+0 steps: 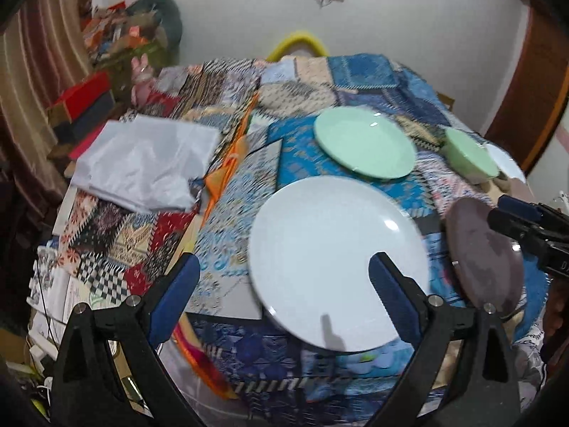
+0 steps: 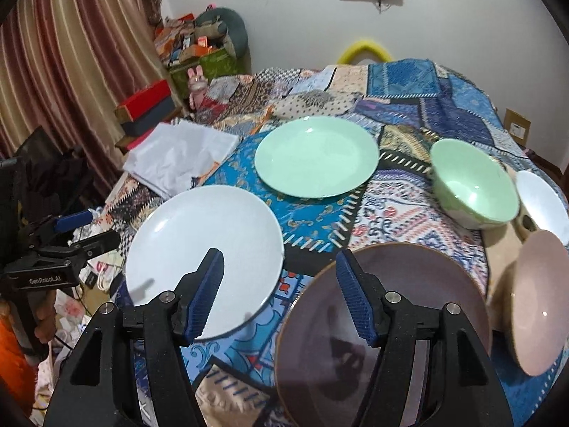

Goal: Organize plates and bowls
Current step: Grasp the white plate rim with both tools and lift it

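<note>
Left wrist view: left tongs (image 1: pixel 284 281) stand wide apart, empty, above the white plate's (image 1: pixel 338 259) near rim. Right wrist view: right tongs (image 2: pixel 281 291) are half apart, gripping nothing, between that plate and the brown plate (image 2: pixel 419 320) at 5 o'clock. Green plate (image 2: pixel 316 156) lies at 12, green bowl (image 2: pixel 473 188) at 2, on the patchwork cloth (image 2: pixel 391 206).

Judgement: approach stage; next, close on one plate's rim for stacking.

Writing: "GenRobot.AI" on the left tool.

Patchwork-covered table (image 2: pixel 409 82), white plate (image 2: pixel 204 249), green plate (image 2: pixel 316 156), green bowl (image 2: pixel 473 185), mauve plate (image 2: pixel 419 306), white cloth (image 2: pixel 177 156)
</note>
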A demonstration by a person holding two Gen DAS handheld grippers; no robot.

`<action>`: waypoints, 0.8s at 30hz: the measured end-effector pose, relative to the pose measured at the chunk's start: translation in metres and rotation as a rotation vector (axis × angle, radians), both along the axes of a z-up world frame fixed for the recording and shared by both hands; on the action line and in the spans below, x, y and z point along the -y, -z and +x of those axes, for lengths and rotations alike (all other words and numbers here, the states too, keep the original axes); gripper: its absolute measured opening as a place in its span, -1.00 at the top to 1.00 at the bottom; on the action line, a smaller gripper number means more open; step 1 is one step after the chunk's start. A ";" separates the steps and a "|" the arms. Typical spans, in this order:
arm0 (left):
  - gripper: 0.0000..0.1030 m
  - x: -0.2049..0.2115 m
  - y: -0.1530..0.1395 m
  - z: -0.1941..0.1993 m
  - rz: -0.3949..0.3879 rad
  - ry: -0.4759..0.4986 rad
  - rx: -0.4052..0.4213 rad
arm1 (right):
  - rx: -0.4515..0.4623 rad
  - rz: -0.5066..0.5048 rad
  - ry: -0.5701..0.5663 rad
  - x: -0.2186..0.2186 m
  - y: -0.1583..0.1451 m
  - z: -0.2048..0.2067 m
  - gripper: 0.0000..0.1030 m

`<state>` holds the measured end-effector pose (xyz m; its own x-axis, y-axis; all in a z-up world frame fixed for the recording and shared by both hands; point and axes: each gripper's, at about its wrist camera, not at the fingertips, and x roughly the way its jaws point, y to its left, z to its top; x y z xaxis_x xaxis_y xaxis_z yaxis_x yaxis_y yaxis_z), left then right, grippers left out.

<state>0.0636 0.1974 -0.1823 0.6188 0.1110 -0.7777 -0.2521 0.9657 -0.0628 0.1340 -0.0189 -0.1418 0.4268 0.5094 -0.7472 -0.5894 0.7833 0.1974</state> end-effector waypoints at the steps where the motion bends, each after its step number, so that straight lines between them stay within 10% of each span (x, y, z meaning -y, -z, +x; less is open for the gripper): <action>1: -0.88 -0.005 0.004 0.001 0.000 -0.007 -0.007 | -0.009 -0.008 -0.005 -0.004 0.003 0.002 -0.20; 10: -0.53 -0.030 0.040 0.012 -0.068 -0.025 -0.075 | -0.076 -0.080 -0.049 -0.030 0.030 0.021 -0.20; 24: 0.26 -0.033 0.062 0.023 -0.181 0.020 -0.126 | -0.178 -0.128 -0.109 -0.048 0.055 0.033 0.47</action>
